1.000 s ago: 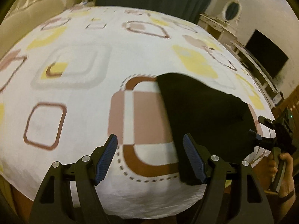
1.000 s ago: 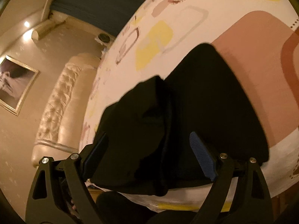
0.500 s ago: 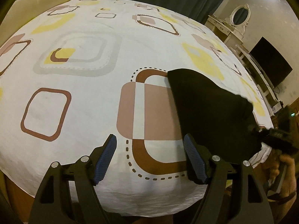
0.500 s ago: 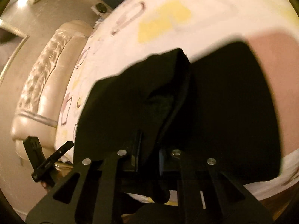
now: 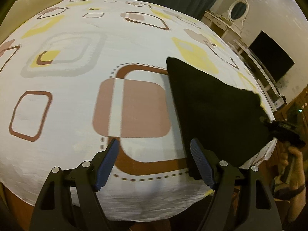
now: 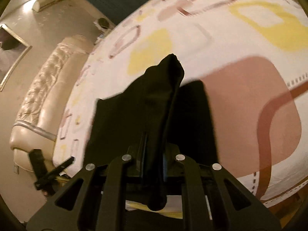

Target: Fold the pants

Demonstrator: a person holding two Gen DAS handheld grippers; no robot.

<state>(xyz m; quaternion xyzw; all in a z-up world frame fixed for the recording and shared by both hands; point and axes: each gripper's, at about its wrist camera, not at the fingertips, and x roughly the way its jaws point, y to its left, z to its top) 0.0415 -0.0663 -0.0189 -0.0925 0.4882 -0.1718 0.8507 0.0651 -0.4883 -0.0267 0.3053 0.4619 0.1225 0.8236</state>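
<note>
Pants (image 6: 154, 104) apparently higher in right gripper (image 6: 153, 165)

The soft fabric pants (image 5: 215, 111) are plain black. The bed's white cotton sheet (image 5: 77, 115) carries rounded squares in brown, dusty pink, yellow and grey, some with dashed outlines. The black plastic fingers (image 5: 107, 163) wear ribbed blue pads.

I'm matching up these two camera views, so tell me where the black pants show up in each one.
Left wrist view: black pants lie right of centre on the bedsheet, running to the right hand-held gripper.
Right wrist view: pants fill the lower centre, a fold pinched in that hand-held gripper.
Shared landmark: the pink rounded square printed beside the pants.
</note>
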